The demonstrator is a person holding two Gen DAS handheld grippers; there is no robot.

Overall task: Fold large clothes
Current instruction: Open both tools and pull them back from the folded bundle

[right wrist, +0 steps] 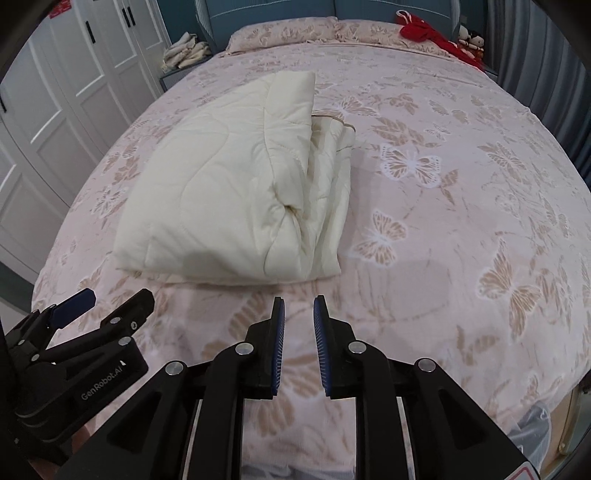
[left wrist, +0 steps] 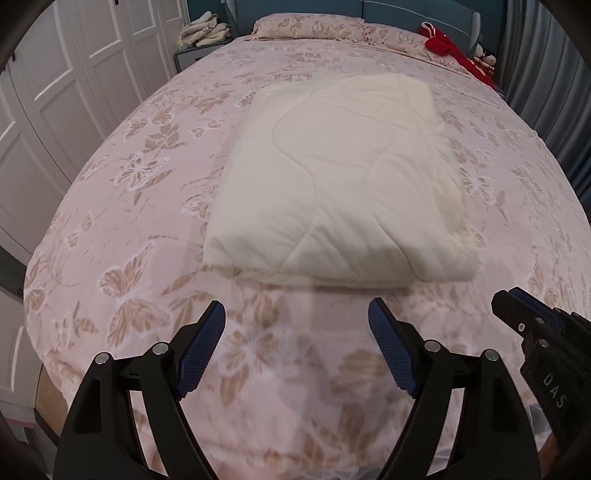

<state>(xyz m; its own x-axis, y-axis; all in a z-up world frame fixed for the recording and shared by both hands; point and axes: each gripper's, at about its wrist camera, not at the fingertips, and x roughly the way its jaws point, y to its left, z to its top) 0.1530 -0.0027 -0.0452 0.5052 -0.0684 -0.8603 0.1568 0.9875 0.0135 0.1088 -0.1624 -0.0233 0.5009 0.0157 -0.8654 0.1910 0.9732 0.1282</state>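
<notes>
cream quilt [left wrist: 340, 184] lies folded into a thick rectangular bundle on the middle of the bed [left wrist: 147, 221], resting on a pink bedspread printed with tan and white butterflies. in the right wrist view the same quilt [right wrist: 229, 192] shows its layered edges stacked along its right side, with a brown-piped corner poking out near the top. left gripper [left wrist: 297, 350] hangs above the near part of the bedspread, short of the quilt's front edge, its blue-padded fingers spread wide with nothing between them. right gripper [right wrist: 298, 347] is just beside it, also short of the quilt, its fingers parted by a narrow gap and holding nothing. pillows [left wrist: 306, 26] lie at the head of the bed, a red garment [left wrist: 443, 44] sits at the far right corner, and white wardrobe doors [left wrist: 55, 92] stand to the left.
</notes>
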